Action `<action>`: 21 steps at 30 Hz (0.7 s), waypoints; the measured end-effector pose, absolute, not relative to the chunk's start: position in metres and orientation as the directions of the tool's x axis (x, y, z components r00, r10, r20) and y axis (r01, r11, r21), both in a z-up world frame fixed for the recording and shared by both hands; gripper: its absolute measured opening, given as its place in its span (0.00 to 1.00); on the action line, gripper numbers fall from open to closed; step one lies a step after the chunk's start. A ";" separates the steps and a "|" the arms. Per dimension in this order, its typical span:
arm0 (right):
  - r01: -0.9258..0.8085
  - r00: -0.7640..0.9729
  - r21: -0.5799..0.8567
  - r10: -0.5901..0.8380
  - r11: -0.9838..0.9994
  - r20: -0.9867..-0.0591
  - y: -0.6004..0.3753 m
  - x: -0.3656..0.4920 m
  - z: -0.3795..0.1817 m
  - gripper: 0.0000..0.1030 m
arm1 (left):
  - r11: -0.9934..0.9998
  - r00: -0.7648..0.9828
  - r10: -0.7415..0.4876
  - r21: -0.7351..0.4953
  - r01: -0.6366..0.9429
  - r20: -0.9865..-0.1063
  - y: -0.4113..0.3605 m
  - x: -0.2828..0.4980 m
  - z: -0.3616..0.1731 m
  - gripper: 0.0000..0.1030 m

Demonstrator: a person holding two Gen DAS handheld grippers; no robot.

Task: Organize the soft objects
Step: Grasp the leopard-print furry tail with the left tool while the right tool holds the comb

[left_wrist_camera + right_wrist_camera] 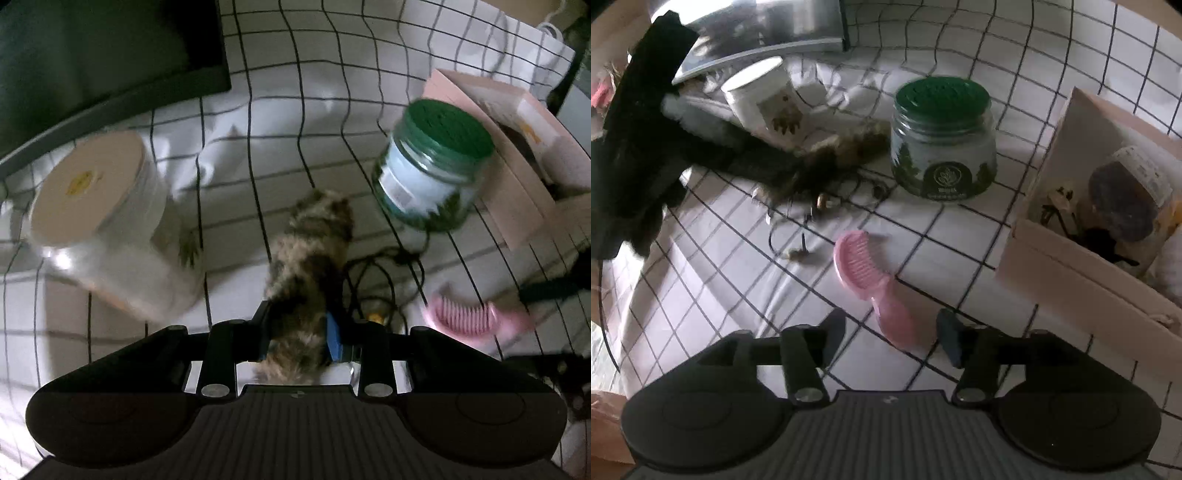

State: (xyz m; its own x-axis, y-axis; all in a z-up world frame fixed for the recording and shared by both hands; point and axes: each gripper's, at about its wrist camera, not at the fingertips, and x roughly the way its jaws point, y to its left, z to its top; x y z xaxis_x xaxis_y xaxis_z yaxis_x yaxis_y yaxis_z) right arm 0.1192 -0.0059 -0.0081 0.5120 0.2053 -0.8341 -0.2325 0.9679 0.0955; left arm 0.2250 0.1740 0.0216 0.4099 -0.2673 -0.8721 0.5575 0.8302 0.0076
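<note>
Furry piece: a mottled brown and tan fluffy thing, pinched at its near end by the left claw; the rest trails forward over the checked cloth and its far end looks to rest there (whether it is a toy or a hair piece I cannot tell).
Left claw: pressed onto the fur, pads touching it on both sides.
Right claw: spread, nothing gripped; the handle of the pink comb lies on the cloth between its 2 fingers, untouched.
Just beyond: a black cord tangled beside the fur, then the green-lidded jar and the white tub standing either side of it.
Pink box: open, on the right of the surface, already holding a dark round item and some small bits (contents hard to name).
Done so far: 1 soft item in hand, some things seemingly in the box.
Left to do: likely carry the fur to its place; the dark cloth at the left edge may also need sorting.
</note>
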 end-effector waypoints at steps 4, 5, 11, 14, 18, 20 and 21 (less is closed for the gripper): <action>-0.233 0.551 0.072 0.193 0.970 -0.812 -0.003 0.119 -0.012 0.61 | 0.827 0.423 -0.279 0.008 0.562 -0.862 0.181 0.209 0.018 0.33; -0.232 0.562 0.062 0.185 0.971 -0.806 -0.003 0.119 -0.012 0.61 | 0.819 0.426 -0.288 0.010 0.574 -0.858 0.182 0.205 0.018 0.33; -0.284 0.569 -0.014 0.157 0.959 -0.807 0.000 0.124 -0.013 0.56 | 0.810 0.420 -0.298 0.005 0.586 -0.857 0.184 0.202 0.019 0.33; -0.337 0.562 -0.073 0.138 0.939 -0.816 0.014 0.120 -0.011 0.28 | 0.818 0.449 -0.293 0.022 0.575 -0.844 0.183 0.191 0.019 0.31; -0.368 0.513 -0.068 0.141 0.927 -0.847 0.031 0.120 -0.006 0.18 | 0.824 0.445 -0.294 0.011 0.566 -0.846 0.188 0.181 0.020 0.19; -0.364 0.501 -0.048 0.152 0.930 -0.852 0.034 0.118 -0.002 0.18 | 0.821 0.445 -0.316 -0.007 0.570 -0.838 0.195 0.174 0.027 0.17; -0.359 0.497 -0.035 0.159 0.933 -0.853 0.036 0.116 0.001 0.18 | 0.821 0.446 -0.331 -0.020 0.571 -0.832 0.200 0.172 0.033 0.16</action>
